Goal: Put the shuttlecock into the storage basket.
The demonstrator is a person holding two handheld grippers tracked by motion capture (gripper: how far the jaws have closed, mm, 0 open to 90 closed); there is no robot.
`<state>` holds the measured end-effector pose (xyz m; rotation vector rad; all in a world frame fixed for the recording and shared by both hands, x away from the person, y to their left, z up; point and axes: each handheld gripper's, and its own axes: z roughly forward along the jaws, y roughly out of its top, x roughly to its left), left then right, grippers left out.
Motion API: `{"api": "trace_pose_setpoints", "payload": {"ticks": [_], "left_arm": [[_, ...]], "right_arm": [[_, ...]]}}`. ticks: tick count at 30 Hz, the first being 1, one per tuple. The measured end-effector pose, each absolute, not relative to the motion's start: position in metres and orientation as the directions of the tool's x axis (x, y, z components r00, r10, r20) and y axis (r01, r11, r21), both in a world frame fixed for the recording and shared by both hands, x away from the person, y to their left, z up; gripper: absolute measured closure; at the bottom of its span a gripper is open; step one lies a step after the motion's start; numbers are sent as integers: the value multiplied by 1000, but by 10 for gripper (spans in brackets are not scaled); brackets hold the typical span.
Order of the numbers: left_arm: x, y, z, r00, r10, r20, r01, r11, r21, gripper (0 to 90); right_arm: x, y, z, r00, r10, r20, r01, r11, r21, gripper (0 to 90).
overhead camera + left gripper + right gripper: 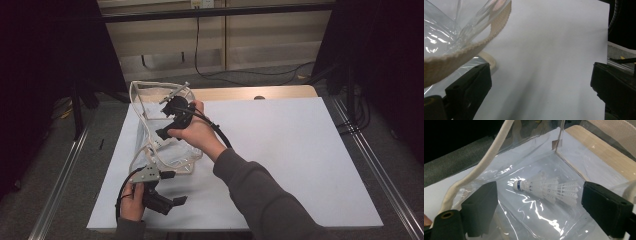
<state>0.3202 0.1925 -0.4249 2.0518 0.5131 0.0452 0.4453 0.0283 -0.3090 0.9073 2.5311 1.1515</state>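
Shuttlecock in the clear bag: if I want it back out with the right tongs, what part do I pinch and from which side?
Judging by its pose, go for the feather skirt just behind the cork. The shuttlecock lies on its side on the floor of the clear bag, cork pointing away from the wooden table edge. Come straight down through the open mouth with the right tongs open, one jaw on each side of the skirt; the rounded cork would likely slip.

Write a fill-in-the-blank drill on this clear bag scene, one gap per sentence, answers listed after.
1. Inside the clear plastic bag lies a white ____.
2. The shuttlecock lies on its ____, not upright.
3. The right gripper hangs over the bag with its jaws ____ and nothing between them.
4. The bag's woven strap is ____ in colour.

Missing words: shuttlecock; side; open; cream
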Motion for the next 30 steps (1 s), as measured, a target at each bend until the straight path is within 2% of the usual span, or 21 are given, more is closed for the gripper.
{"api": "trace_pose_setpoints", "payload": {"ticks": [30], "left_arm": [[323, 192, -425, 912, 373, -169, 333, -436, 836, 35]], "right_arm": [[421, 3, -297, -817, 567, 100, 429, 485, 762, 92]]}}
